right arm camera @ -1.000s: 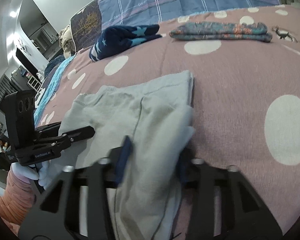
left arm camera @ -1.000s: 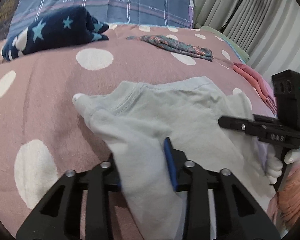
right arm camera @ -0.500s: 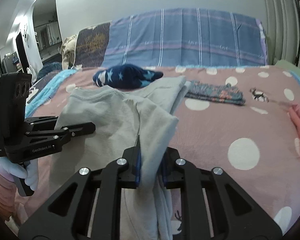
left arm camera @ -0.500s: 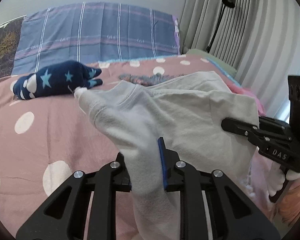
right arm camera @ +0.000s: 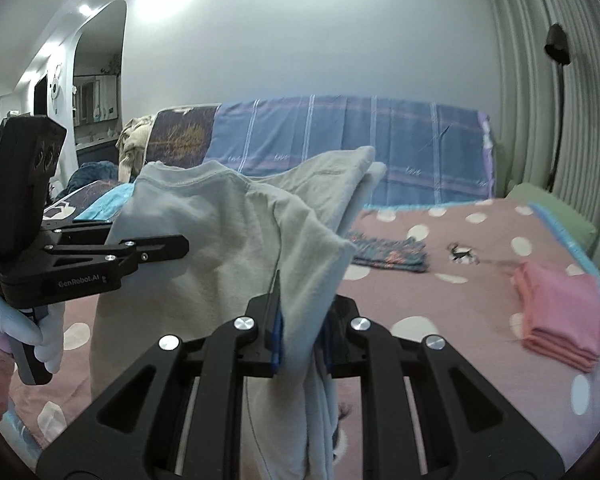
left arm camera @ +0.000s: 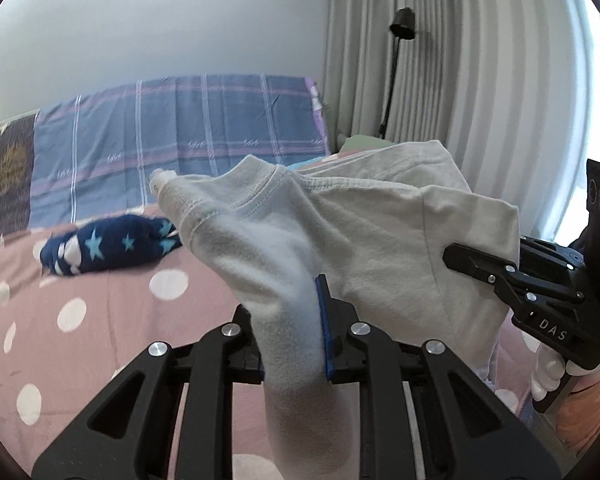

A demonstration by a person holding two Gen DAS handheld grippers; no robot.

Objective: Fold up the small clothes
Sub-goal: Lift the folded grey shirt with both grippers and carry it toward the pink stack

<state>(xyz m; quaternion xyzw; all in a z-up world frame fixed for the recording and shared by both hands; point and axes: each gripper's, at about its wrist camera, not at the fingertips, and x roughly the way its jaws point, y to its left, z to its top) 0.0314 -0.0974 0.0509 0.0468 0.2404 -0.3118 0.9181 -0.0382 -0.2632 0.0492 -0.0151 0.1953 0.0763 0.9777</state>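
Holding one pale grey garment (left arm camera: 364, 232) up off the bed (left arm camera: 112, 320), two claws share the load. Left claw (left arm camera: 290, 332) is clamped on a bunched fold of the garment, cloth squeezed between both pads and hanging down past them. Right claw (right arm camera: 300, 332) is likewise pinched shut on a gathered edge, cloth trailing below the jaws. The garment spans between the two, clear of the bedspread, with its stitched neckline (left arm camera: 260, 196) turned up toward the far wall.

Counts, left to right, left wrist view:
- one dark cushion (left arm camera: 4, 168) at the far left edge
- one blue plaid pillow (left arm camera: 188, 136) against the wall
- one navy star-print bundle (left arm camera: 108, 248) lying on the bed, partly behind the garment
- one black floor lamp (left arm camera: 396, 64) before the curtain (left arm camera: 480, 80)
- the other claw's body, with one gloved hand (left arm camera: 548, 372) on its handle

Right wrist view, left to right:
- one gloved hand (right arm camera: 28, 328) gripping the left tool's handle
- one heap of loose clothes (right arm camera: 136, 140) beyond the bed's far corner
- one folded floral piece (right arm camera: 388, 254) lying flat mid-bed
- one small deer print (right arm camera: 462, 254) on the spread
- one pink folded stack (right arm camera: 560, 316) near the right edge; layers in it too blurred to count
- one green strip (right arm camera: 552, 208) along the far right side

Bedspread is dusty pink with white dots; dots too many and too cropped to count.
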